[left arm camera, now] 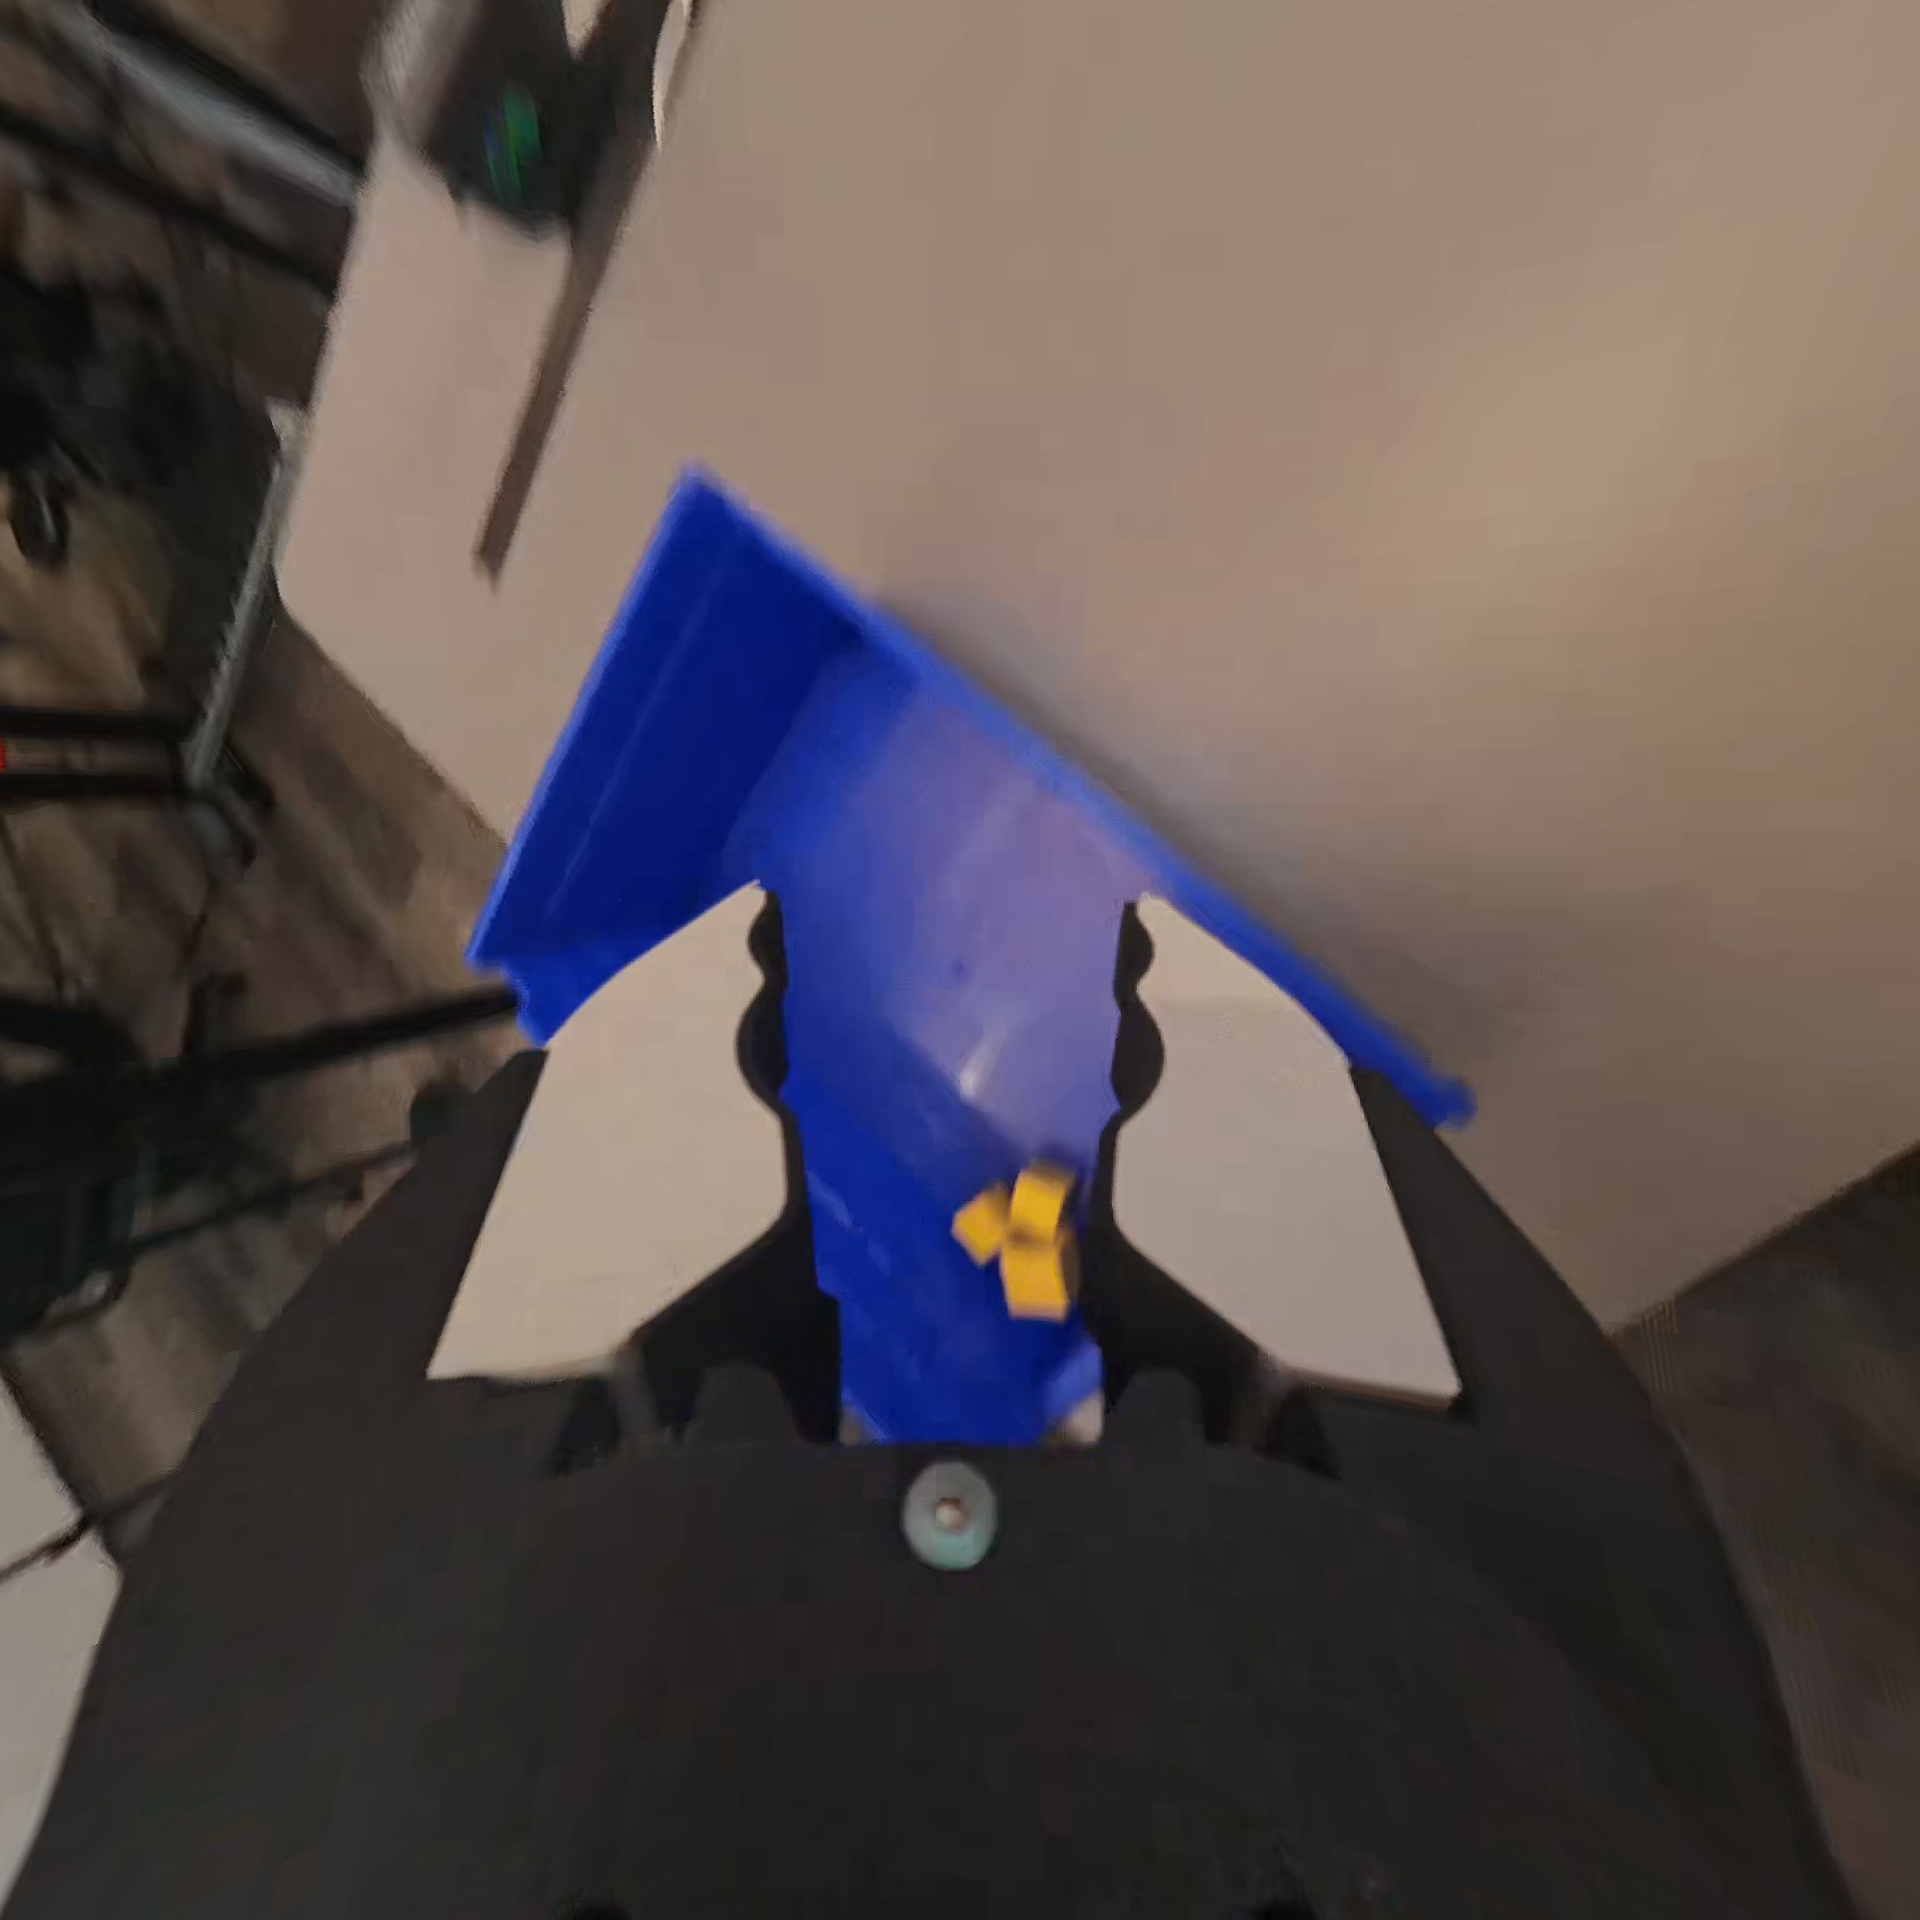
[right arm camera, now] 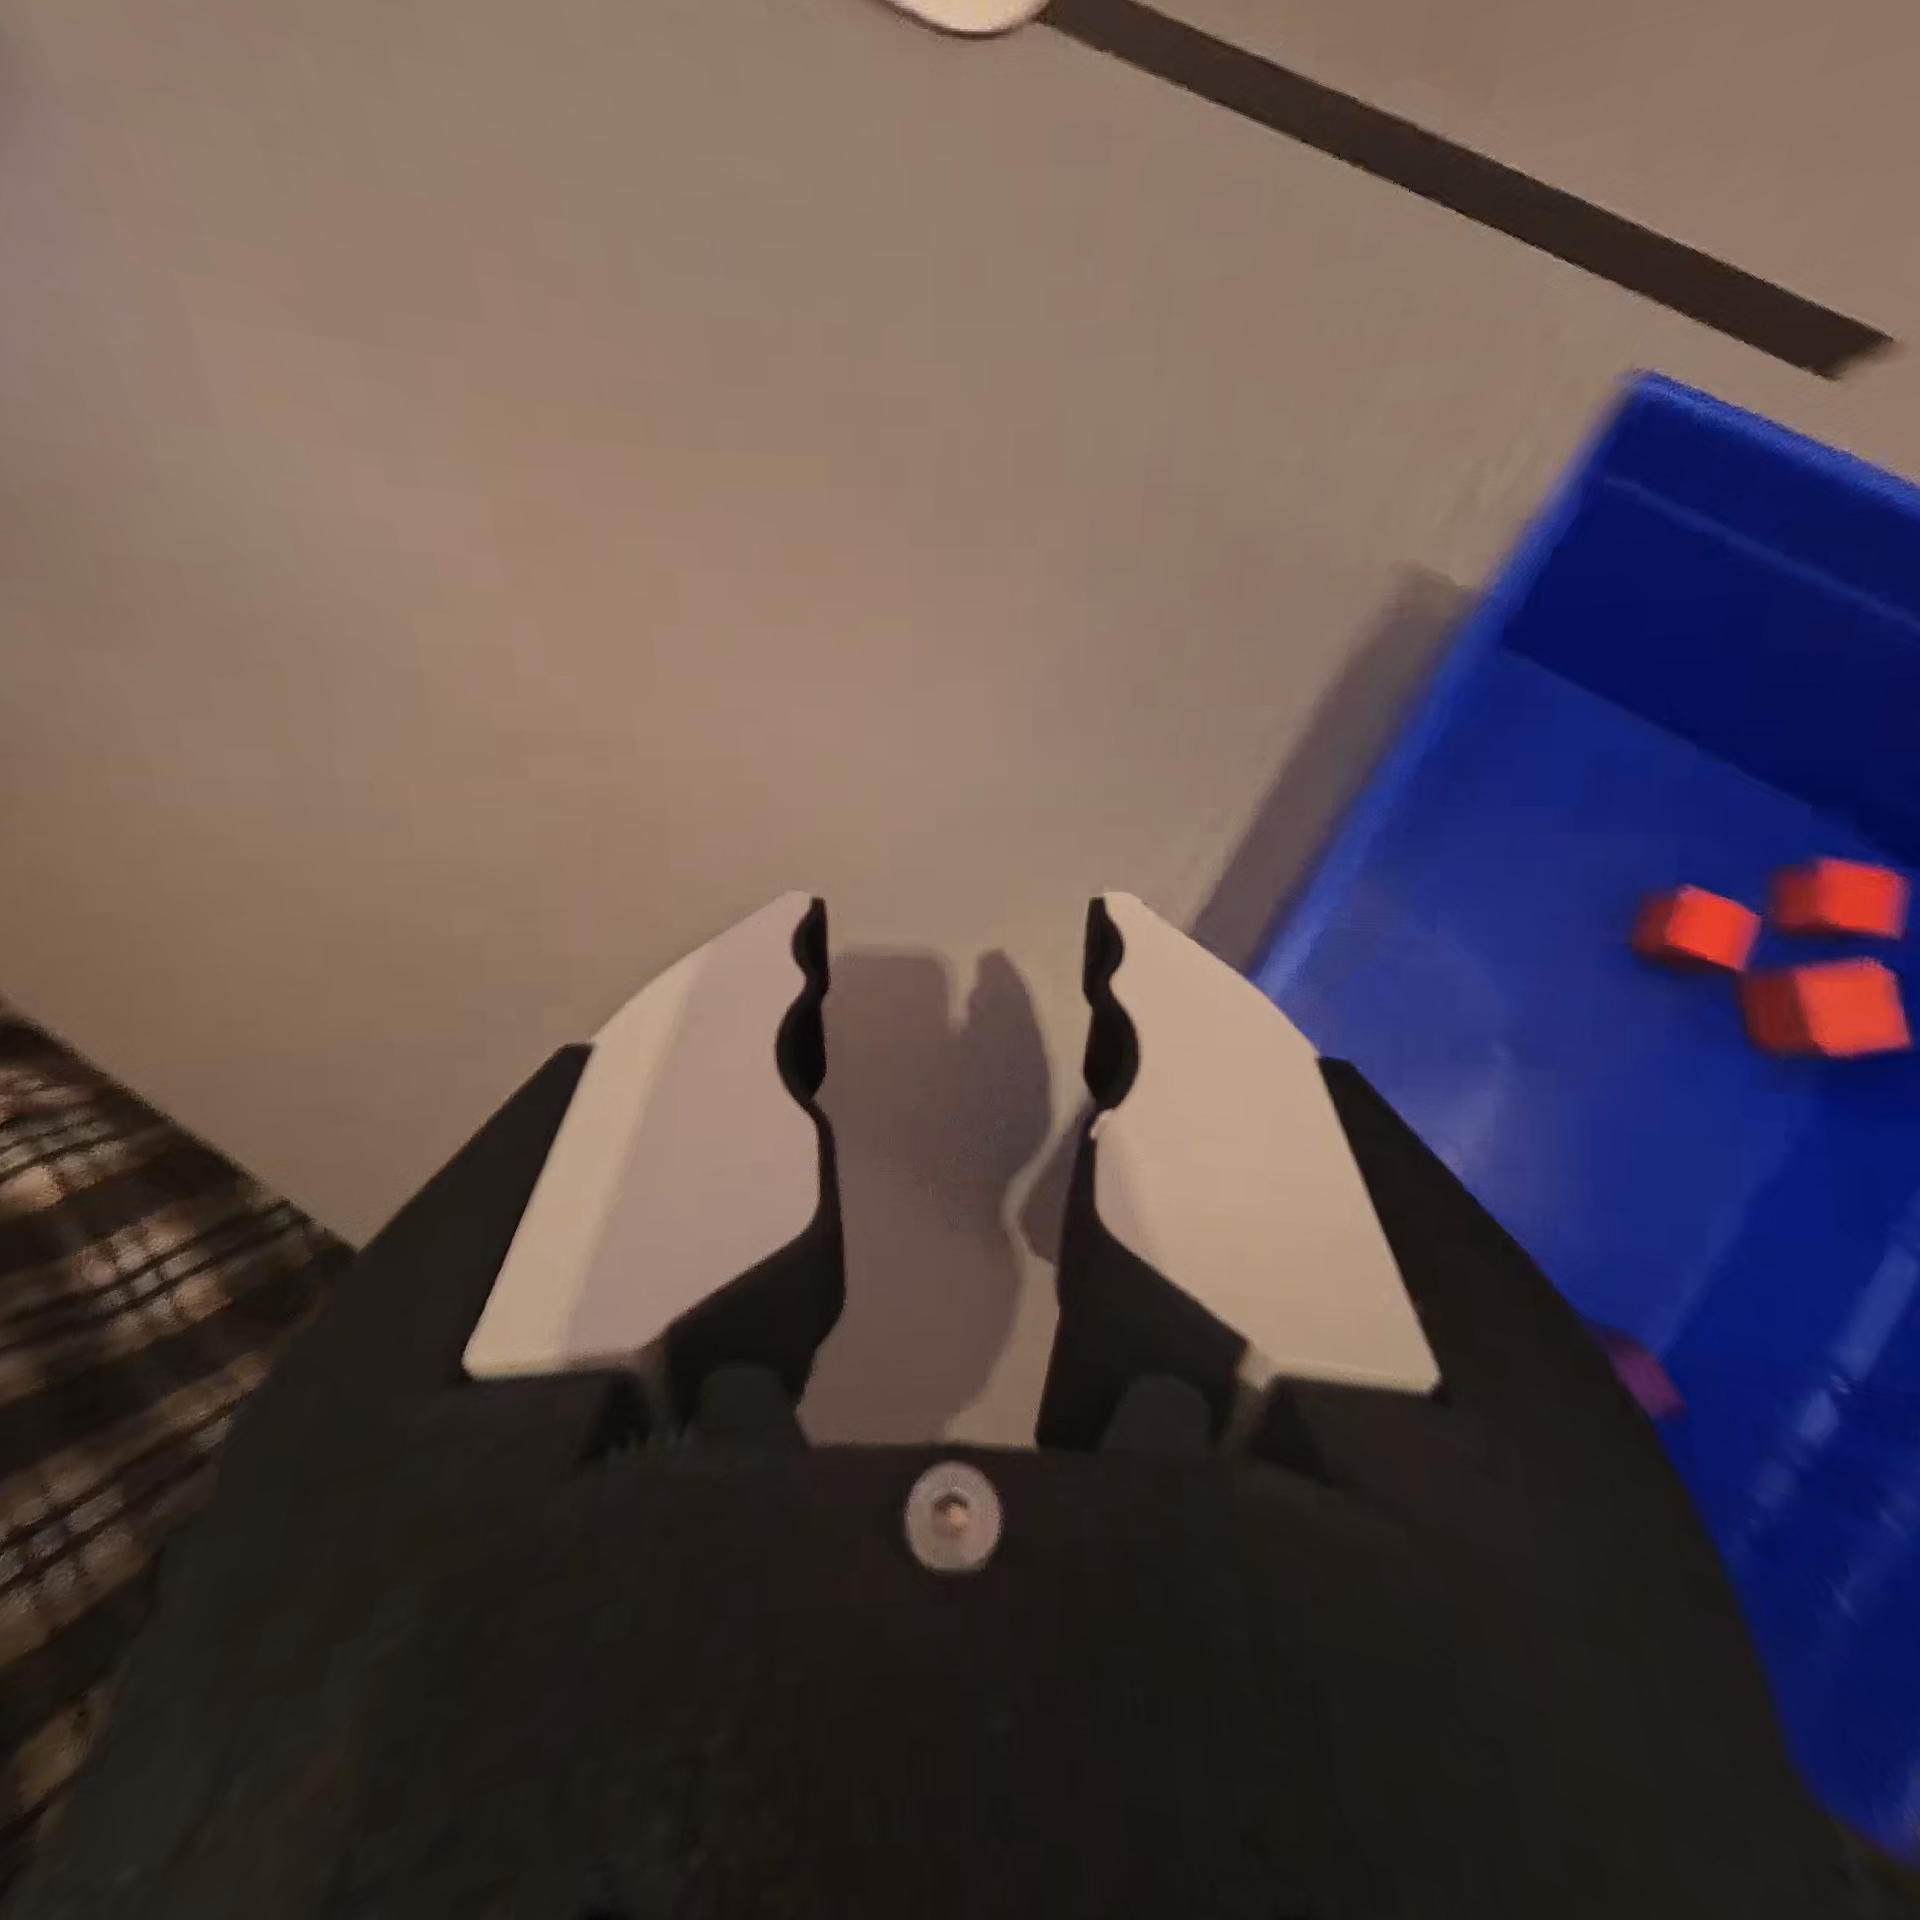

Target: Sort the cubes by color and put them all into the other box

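In the left wrist view my left gripper [left arm camera: 951, 914] is open, its fingers spread over a blue box [left arm camera: 665, 769] that lies askew on the beige table. Three yellow cubes [left arm camera: 1023, 1242] sit clustered on the box floor, close to the right finger. The view is blurred by motion. In the right wrist view my right gripper [right arm camera: 956, 914] is open and empty above bare table. A blue box [right arm camera: 1507, 1039] lies to its right with three red cubes [right arm camera: 1808, 956] inside and a purple cube [right arm camera: 1647, 1382] near its front wall. I cannot tell whether the two views show the same box.
A black tape strip [right arm camera: 1455, 177] crosses the table at the far right. A pale round object [right arm camera: 966, 10] shows at the top edge. Patterned carpet [right arm camera: 125, 1299] lies beyond the table's left edge. Dark stands and cables [left arm camera: 104, 1091] crowd the floor on the left.
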`<state>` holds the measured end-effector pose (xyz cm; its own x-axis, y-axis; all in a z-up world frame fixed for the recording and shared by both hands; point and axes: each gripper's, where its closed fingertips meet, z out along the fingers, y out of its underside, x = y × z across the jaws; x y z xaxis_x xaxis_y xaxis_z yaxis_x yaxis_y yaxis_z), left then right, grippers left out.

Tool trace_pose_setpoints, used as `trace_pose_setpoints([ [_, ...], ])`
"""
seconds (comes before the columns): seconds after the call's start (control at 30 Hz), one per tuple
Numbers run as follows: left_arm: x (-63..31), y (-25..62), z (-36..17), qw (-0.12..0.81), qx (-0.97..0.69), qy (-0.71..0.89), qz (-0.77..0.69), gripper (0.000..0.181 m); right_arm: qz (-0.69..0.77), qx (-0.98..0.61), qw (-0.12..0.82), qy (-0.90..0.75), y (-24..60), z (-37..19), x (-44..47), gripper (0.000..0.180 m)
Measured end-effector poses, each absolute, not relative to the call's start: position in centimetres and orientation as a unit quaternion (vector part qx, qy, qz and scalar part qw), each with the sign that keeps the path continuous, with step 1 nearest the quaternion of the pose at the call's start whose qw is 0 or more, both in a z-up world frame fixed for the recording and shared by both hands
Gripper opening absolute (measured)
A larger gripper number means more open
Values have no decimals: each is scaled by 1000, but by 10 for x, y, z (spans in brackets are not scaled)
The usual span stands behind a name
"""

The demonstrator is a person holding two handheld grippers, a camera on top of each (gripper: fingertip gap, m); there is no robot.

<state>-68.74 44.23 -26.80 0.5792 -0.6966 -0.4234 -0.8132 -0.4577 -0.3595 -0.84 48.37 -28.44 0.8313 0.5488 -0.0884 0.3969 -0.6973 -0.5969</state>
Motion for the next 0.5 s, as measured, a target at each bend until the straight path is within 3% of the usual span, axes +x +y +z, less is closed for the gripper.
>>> trace_pose_setpoints([
  [0.33,-789,390,-367,-36,-876,467,112,57,209,-882,229,-355,461,-315,-106,50],
  [0.5,-811,383,-399,-100,-860,489,110,49,222,-880,230,-351,453,-309,-109,49],
])
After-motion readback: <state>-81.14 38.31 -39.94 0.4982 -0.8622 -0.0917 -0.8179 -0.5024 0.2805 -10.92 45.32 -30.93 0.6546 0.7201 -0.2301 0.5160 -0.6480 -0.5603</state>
